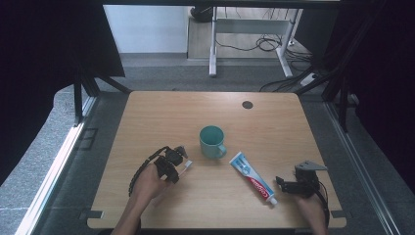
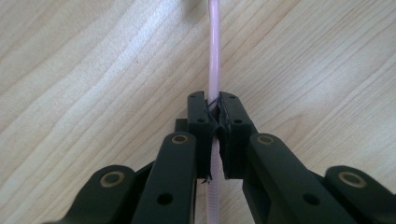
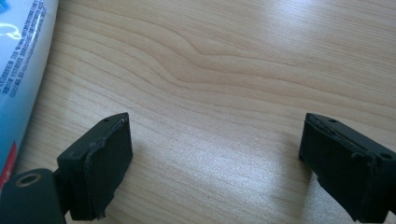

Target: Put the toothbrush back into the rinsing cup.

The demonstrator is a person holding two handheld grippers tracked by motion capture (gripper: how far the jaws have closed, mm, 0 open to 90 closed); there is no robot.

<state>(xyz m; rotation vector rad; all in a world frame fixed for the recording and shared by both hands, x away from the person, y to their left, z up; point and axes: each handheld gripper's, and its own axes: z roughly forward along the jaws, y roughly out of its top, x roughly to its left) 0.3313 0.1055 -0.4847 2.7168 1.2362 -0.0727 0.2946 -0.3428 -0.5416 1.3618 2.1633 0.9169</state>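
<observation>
Pink toothbrush pinched between left claw pads, right claw spread over bare table

Pale pink toothbrush, teal mug, blue-white-red toothpaste tube.

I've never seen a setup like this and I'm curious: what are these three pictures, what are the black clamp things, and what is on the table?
A person sits at a wooden table with a hand-held, two-jaw gripper in each hand. The high view looks down from above. The other two pictures come from small cameras riding on each gripper, looking along its black jaws.

On the table are a teal mug, a tube of toothpaste and a pale pink toothbrush.

The left gripper is shut on the toothbrush handle, close to the table. The right gripper is open with nothing between its jaws; the toothpaste lies just beside it.
</observation>
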